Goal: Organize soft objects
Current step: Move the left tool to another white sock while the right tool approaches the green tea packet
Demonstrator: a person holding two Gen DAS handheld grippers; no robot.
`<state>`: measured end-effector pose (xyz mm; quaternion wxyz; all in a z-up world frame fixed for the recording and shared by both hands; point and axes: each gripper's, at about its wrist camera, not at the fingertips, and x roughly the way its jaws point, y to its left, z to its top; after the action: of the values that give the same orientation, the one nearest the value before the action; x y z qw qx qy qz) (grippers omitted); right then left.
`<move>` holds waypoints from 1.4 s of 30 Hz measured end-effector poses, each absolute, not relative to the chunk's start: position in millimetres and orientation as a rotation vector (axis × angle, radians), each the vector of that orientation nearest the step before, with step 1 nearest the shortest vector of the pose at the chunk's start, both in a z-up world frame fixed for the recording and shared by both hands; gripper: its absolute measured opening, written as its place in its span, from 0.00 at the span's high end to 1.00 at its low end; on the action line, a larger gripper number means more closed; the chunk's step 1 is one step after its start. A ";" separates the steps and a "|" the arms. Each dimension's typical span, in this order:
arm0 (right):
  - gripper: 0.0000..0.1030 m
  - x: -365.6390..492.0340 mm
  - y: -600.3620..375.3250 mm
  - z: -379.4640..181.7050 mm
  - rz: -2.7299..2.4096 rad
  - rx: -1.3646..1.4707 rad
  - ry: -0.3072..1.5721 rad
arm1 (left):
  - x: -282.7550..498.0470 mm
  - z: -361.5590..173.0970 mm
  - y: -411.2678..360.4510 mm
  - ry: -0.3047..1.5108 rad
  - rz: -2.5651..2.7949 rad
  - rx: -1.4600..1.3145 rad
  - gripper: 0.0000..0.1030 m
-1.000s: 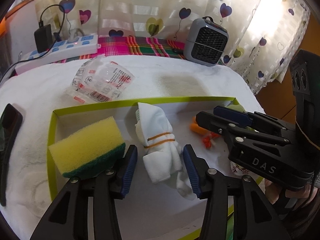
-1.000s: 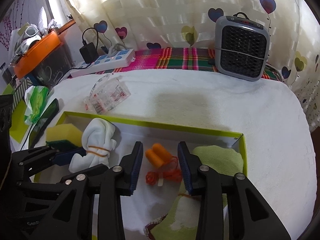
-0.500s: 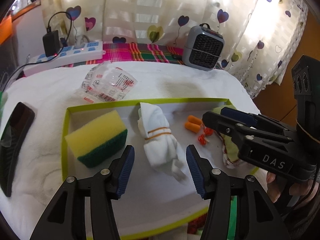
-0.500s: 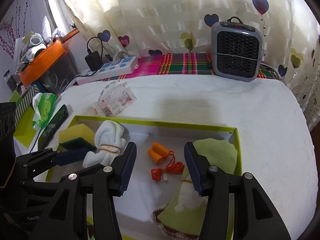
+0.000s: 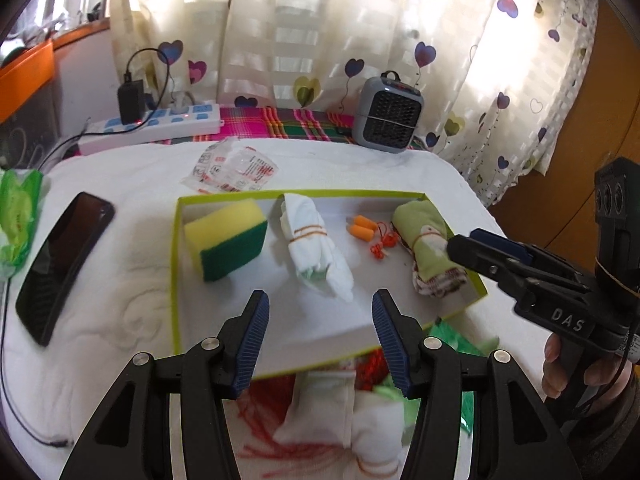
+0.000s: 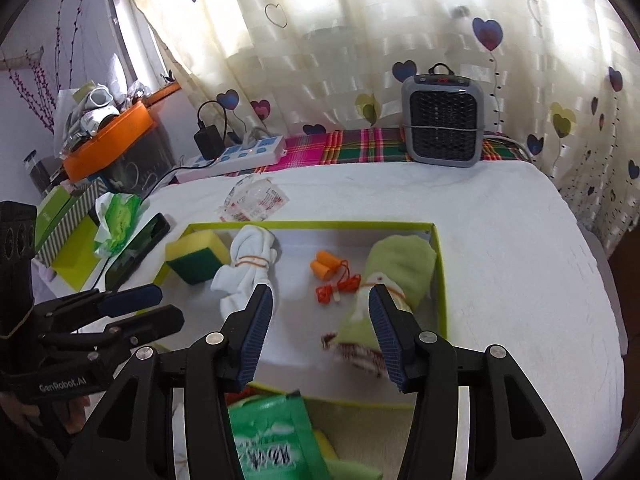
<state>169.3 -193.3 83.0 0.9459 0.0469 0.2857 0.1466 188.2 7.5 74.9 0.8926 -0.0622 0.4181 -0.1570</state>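
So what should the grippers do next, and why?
Probably lower the left gripper toward the loose white bundle in front of the box and pick it up. Both grippers are open and hold nothing, the sponge, white roll, earplugs and green roll already lie inside, while that blurry pile sits outside.

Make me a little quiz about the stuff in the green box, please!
1. True or false: the sponge lies inside the tray.
2. What sits between the white roll and the green roll?
A. phone
B. orange earplugs
C. heater
3. Fill in: the left gripper and right gripper are both ____.

Key: 1 true; 2 B; 3 open.
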 end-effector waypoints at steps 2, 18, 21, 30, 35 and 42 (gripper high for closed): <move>0.49 157.6 -197.0 82.8 0.295 0.113 0.565 | 179.0 73.9 12.9 0.863 -0.328 -0.140 0.49; 0.46 89.1 -184.5 57.9 0.195 0.073 0.544 | 124.4 57.9 58.5 0.851 -0.421 -0.204 0.49; 0.46 84.2 -179.6 53.9 0.232 0.060 0.525 | 120.7 53.3 59.6 0.864 -0.423 -0.203 0.49; 0.40 92.9 -160.2 39.2 0.287 -0.004 0.563 | 111.0 43.8 56.0 0.897 -0.433 -0.222 0.49; 0.35 96.1 -162.8 30.5 0.294 -0.017 0.588 | 107.5 40.0 49.2 0.913 -0.445 -0.235 0.49; 0.34 97.3 -169.5 25.2 0.325 0.000 0.588 | 105.0 35.8 41.2 0.930 -0.443 -0.244 0.49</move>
<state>97.3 -169.5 25.2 0.9441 -0.0002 0.2885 0.1596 105.0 41.2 35.8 0.8631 -0.1164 0.4436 -0.2114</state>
